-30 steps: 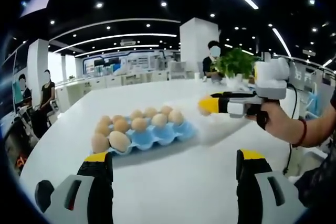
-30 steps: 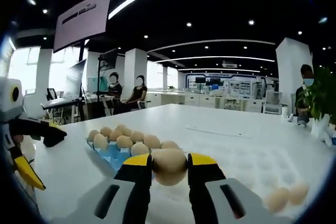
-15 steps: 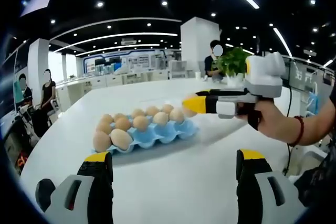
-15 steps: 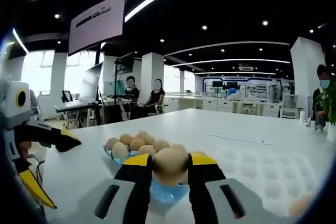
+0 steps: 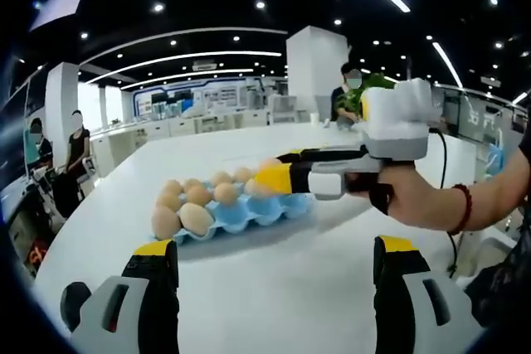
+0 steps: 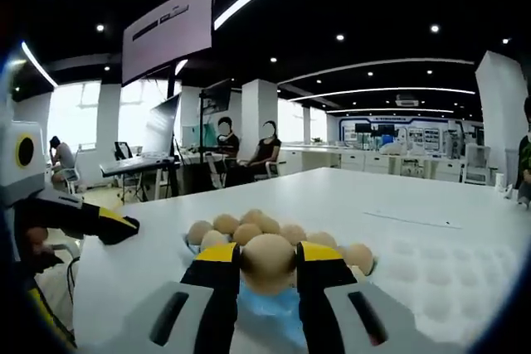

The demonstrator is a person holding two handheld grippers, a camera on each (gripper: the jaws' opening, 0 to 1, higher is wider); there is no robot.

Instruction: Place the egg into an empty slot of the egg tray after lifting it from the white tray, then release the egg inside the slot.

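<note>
I take the blue egg tray (image 5: pixel 236 215) as my landmark; it sits on the white table (image 5: pixel 315 288). Around it I note seated people (image 6: pixel 264 148) at desks beyond the tray's far side in the right gripper view, a hanging screen (image 6: pixel 168 32) above them, a white pillar (image 5: pixel 315 72) and a green plant (image 5: pixel 365 93) past the far end of the table. An embossed white tray (image 6: pixel 440 259) lies on the table just to the right of the egg tray in the right gripper view.

The right gripper (image 6: pixel 267 264) pinches the egg (image 6: pixel 267 261) between its yellow-tipped jaws, directly over the near edge of the egg tray. In the left gripper view, it reaches in from the right, held by a hand (image 5: pixel 415 196), its tip over the tray's right end and covering the slots there.

The egg is light brown, smooth and unbroken. Similar brown eggs (image 5: pixel 195 201) fill most visible slots.

The left gripper (image 5: pixel 274 254) stands wide apart and holds nothing, short of the tray's near side.
</note>
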